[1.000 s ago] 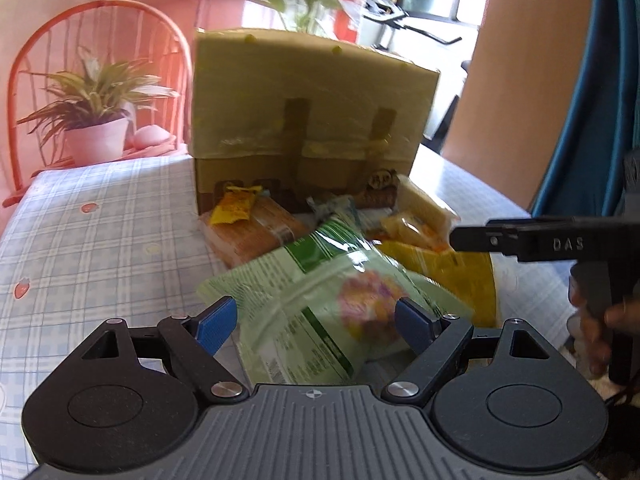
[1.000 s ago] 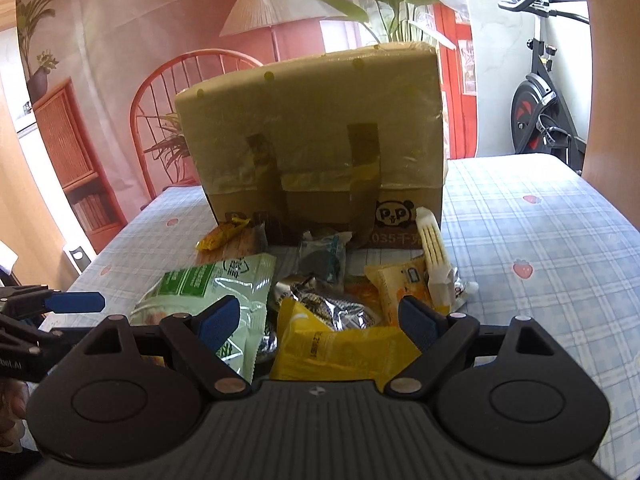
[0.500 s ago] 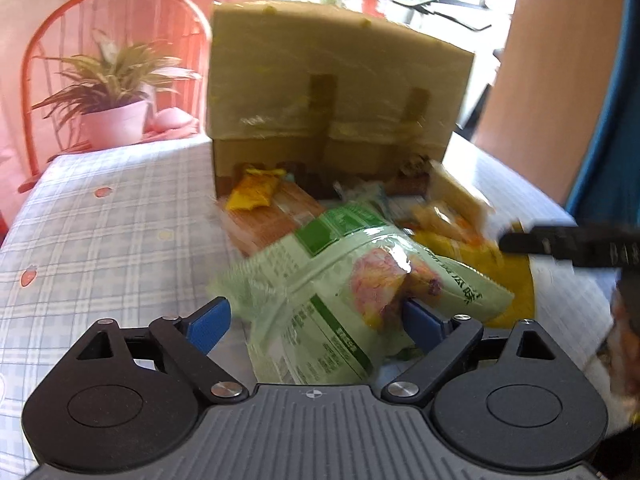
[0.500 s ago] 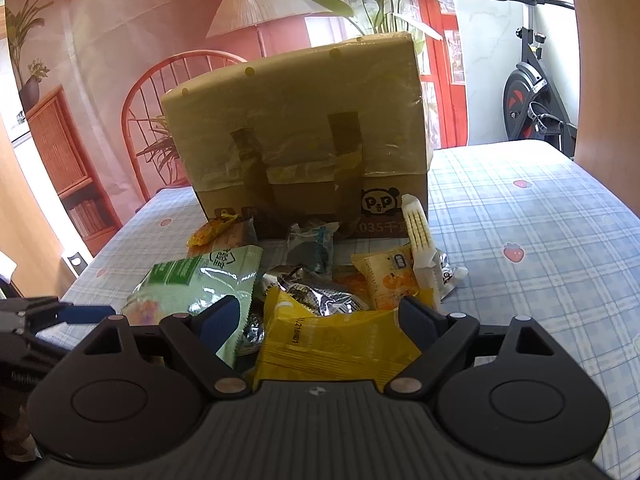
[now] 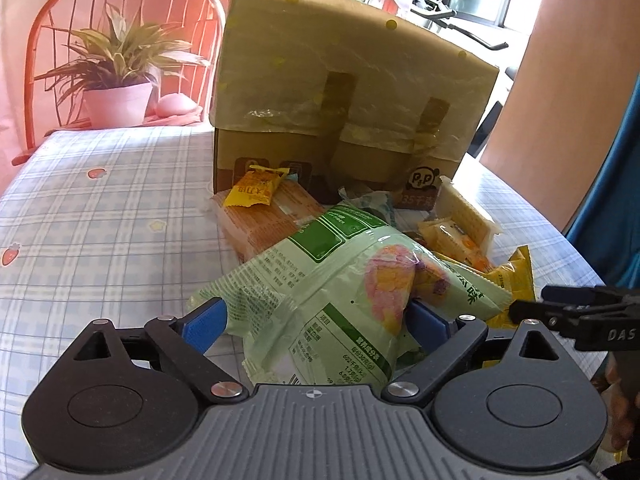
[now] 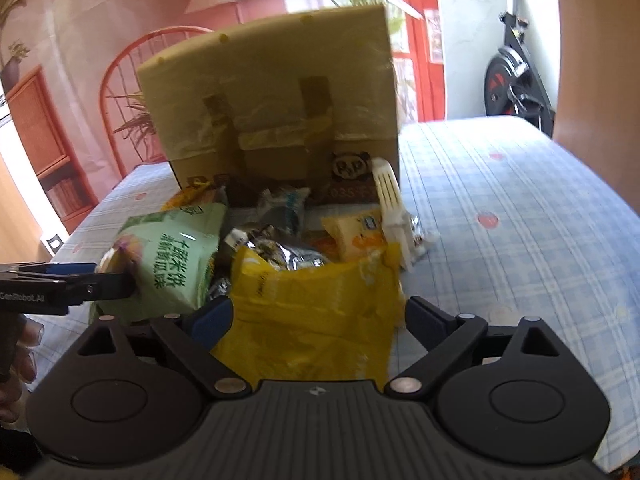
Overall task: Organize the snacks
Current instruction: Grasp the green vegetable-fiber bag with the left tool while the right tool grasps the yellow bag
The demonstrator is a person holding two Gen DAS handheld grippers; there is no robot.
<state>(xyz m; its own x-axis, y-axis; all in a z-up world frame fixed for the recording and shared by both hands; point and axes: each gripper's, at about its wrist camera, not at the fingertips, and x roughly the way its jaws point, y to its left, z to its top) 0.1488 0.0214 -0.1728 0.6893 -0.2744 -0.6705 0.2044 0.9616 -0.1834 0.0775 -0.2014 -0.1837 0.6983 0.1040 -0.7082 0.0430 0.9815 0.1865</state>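
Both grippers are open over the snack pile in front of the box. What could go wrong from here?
1. The green bag overlaps other packets; lifting it with the left gripper may drag or scatter them.
2. The yellow bag looks crumpled and slack between the right gripper jaws, so it could slip or tear.
3. The two grippers sit close together, so they might collide when closing.

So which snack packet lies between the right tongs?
The big yellow packet, between the open right tongs; the green packet lies further left.
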